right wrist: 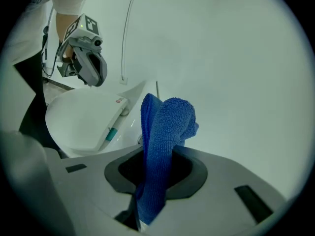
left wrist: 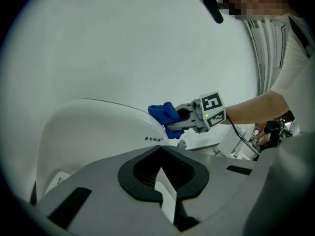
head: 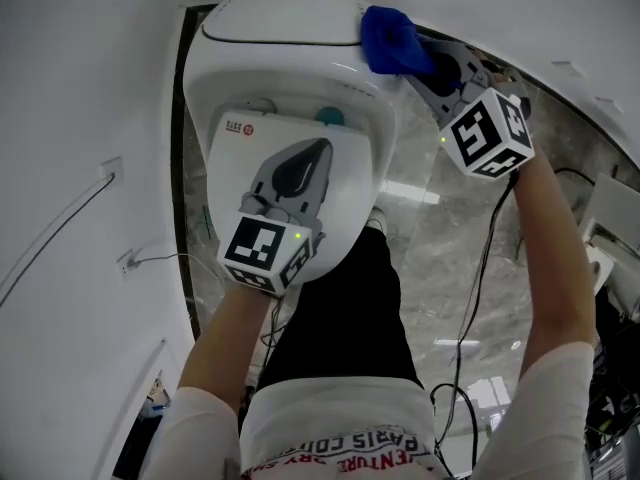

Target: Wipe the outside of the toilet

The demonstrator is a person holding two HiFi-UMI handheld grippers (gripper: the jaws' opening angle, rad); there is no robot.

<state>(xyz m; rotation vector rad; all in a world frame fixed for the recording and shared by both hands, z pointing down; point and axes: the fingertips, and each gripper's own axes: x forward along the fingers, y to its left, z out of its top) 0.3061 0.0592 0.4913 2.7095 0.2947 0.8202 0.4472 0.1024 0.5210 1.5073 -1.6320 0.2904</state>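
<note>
Left hand-held gripper [head: 318, 150], jaws together and empty, hovers over the glossy white ceramic toilet [head: 232, 180], while the right hand-held gripper [head: 428, 65] clamps a soft, lightweight blue microfibre cloth [head: 390, 40], bunched mid-fold, at its probably slippery tank [head: 285, 16] corner.

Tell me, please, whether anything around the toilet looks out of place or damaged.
Nothing stands out. The toilet looks intact with its lid down, and the blue cloth sits clamped in the right claw against the tank; no spills show.
</note>
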